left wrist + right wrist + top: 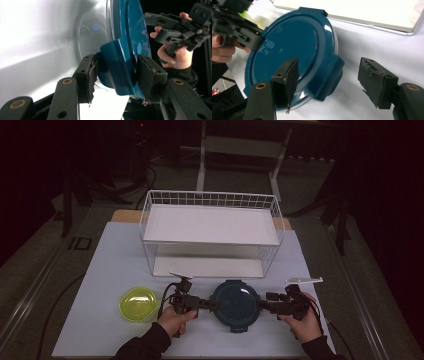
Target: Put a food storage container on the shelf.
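One blue lidded container (234, 305) sits between my two grippers. My left gripper (116, 75) is clamped on its lid's side latch; my right gripper (332, 82) hangs released, straddling the opposite latch. A lopsided pull could tip it. Beyond: one yellow bowl (138, 304), one wire rack (210, 232).

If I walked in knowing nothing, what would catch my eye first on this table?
Probably the round container with the dark blue lid at the near middle of the table, flanked by two hand-held grippers. The left gripper has its jaws around one of the lid's clip tabs, while the right gripper stands open at the tab opposite. Behind stands a white wire shelf rack, and a yellow-green bowl sits to the left.
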Motion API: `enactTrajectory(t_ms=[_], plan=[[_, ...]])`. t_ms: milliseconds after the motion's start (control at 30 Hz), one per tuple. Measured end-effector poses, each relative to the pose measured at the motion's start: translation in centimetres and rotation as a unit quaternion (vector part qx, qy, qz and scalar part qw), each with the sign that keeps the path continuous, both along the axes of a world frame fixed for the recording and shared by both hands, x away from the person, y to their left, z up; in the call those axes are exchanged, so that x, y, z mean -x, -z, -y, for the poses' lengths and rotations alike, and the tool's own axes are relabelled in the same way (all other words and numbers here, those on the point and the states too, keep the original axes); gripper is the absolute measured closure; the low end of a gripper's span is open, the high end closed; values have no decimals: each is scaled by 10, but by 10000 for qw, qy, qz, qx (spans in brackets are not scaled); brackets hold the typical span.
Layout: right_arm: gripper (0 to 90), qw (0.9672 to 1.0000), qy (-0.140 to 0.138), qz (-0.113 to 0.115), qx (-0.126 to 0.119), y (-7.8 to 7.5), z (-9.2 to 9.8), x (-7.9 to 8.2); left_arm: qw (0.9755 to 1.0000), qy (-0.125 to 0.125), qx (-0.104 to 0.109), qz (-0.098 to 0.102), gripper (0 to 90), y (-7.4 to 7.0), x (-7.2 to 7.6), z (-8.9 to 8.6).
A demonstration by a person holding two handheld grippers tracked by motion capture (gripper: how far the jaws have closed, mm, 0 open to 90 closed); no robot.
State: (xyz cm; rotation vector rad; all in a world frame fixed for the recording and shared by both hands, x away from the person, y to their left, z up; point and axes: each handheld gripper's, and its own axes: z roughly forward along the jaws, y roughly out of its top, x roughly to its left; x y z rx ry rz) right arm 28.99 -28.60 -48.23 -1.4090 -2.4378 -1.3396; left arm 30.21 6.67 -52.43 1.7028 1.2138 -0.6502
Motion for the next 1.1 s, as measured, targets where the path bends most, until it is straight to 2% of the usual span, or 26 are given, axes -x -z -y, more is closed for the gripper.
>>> enactTrajectory(t_ms=[100,133,200,300,400,467,533,567,600,700,767,800,833,867,900,933,1100], plan=[[321,10000,-6,-72,-9,1,1,0,9997,42,-81,210,511,-5,3,3],[321,10000,-6,-72,-9,1,1,0,9997,42,-81,210,512,-5,3,3],[327,9998,-29,-185,-70,4,5,2,9992,115,-139,358,516,-7,6,3],[332,9996,-40,-269,-122,6,7,4,9988,148,-148,448,517,-8,8,3],[349,9986,-73,-448,-256,11,12,6,9975,285,-166,631,520,-9,10,3],[356,9983,-138,-492,-290,12,12,6,9967,349,-187,711,525,-10,11,3],[356,9982,-156,-500,-302,12,12,6,9967,349,-187,711,525,-10,11,3],[407,9970,-255,-613,-386,11,12,6,9959,399,-198,786,525,-11,12,3],[422,9968,-281,-644,-389,11,13,5,9955,425,-199,822,526,-11,12,3],[440,9953,-377,-759,-461,12,13,4,9955,432,-189,827,526,-11,12,3],[500,9918,-475,-975,-675,15,14,2,9957,415,-173,807,526,-11,12,3],[500,9918,-475,-975,-675,15,14,2,9957,413,-171,806,526,-10,12,3],[503,9894,-507,-1118,-770,17,16,0,9958,408,-163,804,526,-10,12,3],[506,9880,-517,-1195,-827,19,17,0,9957,406,-161,814,526,-10,12,3],[506,9880,-517,-1195,-827,19,17,0,9957,410,-160,821,526,-10,13,3],[514,9860,-522,-1290,-915,20,18,-1,9958,398,-151,807,526,-10,13,2],[518,9854,-384,-1344,-973,20,15,0,9965,334,-85,757,526,-7,13,0]])
